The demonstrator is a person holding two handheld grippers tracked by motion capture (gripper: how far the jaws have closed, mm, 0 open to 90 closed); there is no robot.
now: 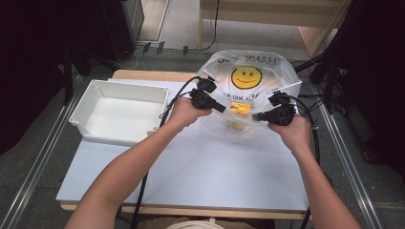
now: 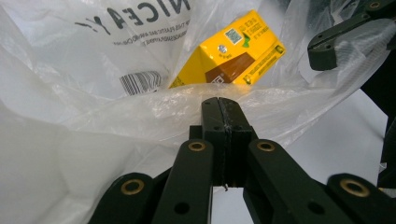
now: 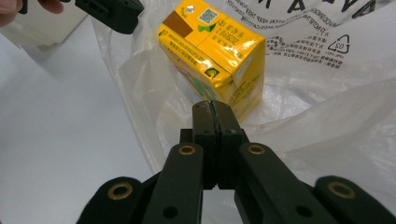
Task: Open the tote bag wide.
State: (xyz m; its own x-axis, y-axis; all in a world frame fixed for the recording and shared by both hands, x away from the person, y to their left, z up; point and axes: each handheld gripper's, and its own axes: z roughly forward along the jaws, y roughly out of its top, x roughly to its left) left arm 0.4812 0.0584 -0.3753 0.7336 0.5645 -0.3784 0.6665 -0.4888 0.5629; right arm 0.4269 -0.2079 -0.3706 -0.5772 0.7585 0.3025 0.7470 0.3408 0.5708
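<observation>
Clear thin plastic: the see-through carrier bag (image 1: 246, 95) with a yellow smiley face printed on it stands puffed up on the far middle of the table, its mouth toward me and stretched between my two grippers.
Inside the bag: a yellow cardboard drink carton (image 2: 233, 53) with a brown patch and small printed codes lies tilted on the bag's floor, apart from both of my jaw tips.
My left gripper (image 2: 219, 105): jaws fully together, pinching the near rim of the bag film at their tip; the film drapes over them.
My right gripper (image 3: 212, 108): jaws pressed flat against each other, a fold of the bag's edge caught between them, the carton just beyond.
My hands: left hand (image 1: 184, 113) and right hand (image 1: 296, 131) sit at the two sides of the bag's mouth, well apart.
Table: pale white tabletop (image 1: 205, 167) under everything.
Off to the left: an open white rectangular plastic box (image 1: 119, 110), beside the bag, not touching it.
</observation>
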